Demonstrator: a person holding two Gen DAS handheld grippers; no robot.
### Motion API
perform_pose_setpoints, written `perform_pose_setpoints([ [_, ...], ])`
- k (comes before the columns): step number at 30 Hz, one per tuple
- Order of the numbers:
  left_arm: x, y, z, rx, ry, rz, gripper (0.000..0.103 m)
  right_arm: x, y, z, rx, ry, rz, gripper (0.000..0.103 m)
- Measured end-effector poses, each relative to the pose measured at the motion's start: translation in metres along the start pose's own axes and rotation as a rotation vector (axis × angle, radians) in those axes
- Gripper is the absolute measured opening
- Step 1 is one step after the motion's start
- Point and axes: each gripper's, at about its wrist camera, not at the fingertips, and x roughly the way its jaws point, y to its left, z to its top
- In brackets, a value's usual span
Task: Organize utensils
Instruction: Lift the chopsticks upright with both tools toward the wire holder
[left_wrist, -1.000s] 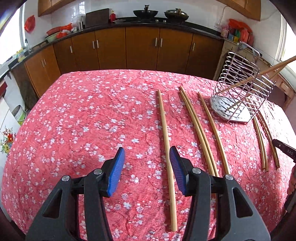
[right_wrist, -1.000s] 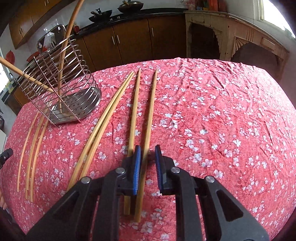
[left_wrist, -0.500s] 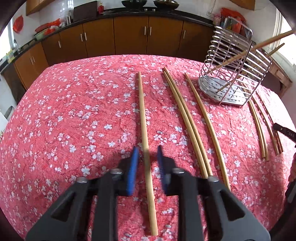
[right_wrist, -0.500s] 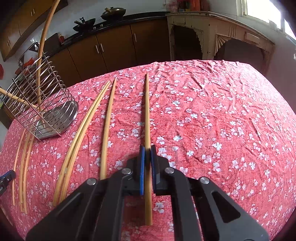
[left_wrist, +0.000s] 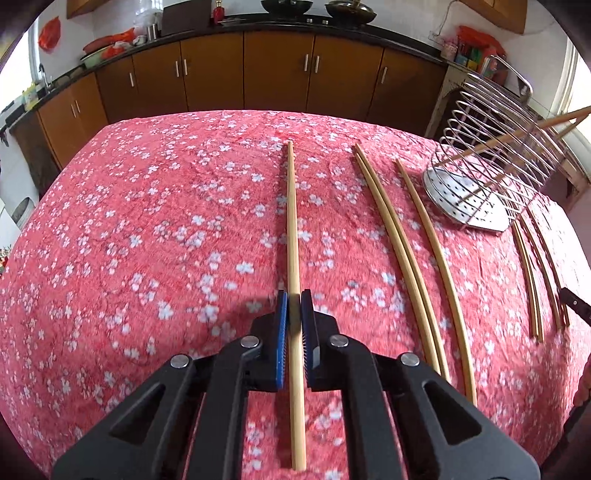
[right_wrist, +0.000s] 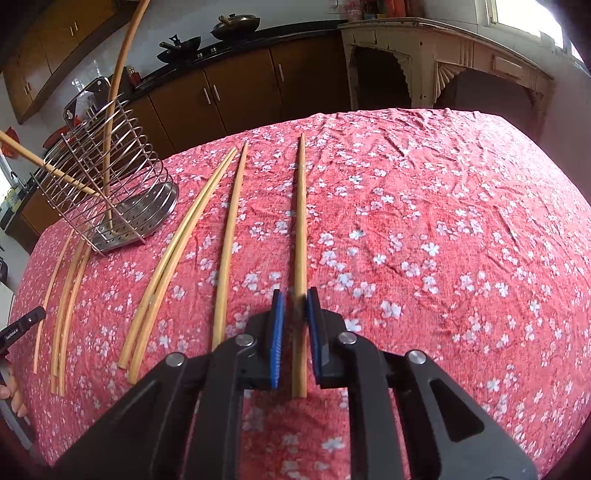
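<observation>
1. Two hand-held grippers each straddle a chopstick, low over the surface (left_wrist: 147, 240) with its red floral cloth. Both point toward the brown kitchen cabinets (left_wrist: 277, 74).
2. The left hand-held gripper (left_wrist: 294, 297) sits level, one blue pad on either side of the leftmost chopstick (left_wrist: 291, 221). It is closed narrow, with both pads pressed against the wood.
3. That chopstick's long axis runs straight along the fingers, with its thin tip pointing away at the cabinets. Its butt end passes back under the gripper body.
4. The right hand-held gripper (right_wrist: 295, 297) has the same level pose around the rightmost chopstick (right_wrist: 301, 206). Its gap is narrow but a little wider than the stick, and a dark slit shows by the left pad.
5. This chopstick also lies lengthwise between the fingers, tip pointing away and butt resting on the cloth.
6. The wire holder (right_wrist: 110, 177) stands well off to the side, with more chopsticks (right_wrist: 173, 266) lying between it and the gripper.
</observation>
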Motion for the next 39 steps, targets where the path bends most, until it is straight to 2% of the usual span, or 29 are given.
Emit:
perform_pose_setpoints([
  [11,-0.026,0.002,-0.041,-0.002,-0.001,-0.02,0.008,-0.012,-0.001,-0.015,-0.005,-0.017,-0.007,0.014],
  [19,-0.04,-0.011,-0.051,0.004,-0.009,0.009,0.008,-0.014,-0.002,-0.017,0.002,-0.022,-0.009,0.013],
  [20,-0.041,-0.011,-0.052,0.0,-0.014,0.009,0.008,-0.014,-0.003,-0.017,0.003,-0.023,-0.017,0.009],
  [27,-0.044,-0.009,-0.044,-0.01,-0.009,-0.018,0.007,-0.019,-0.011,-0.017,0.038,-0.028,0.026,0.008],
  [33,-0.076,-0.002,-0.031,-0.012,-0.09,-0.037,0.007,-0.051,-0.013,-0.013,0.026,-0.138,0.016,0.008],
  [39,-0.127,0.004,-0.008,-0.048,-0.243,-0.065,0.007,-0.107,-0.013,0.008,-0.005,-0.348,-0.011,0.008],
])
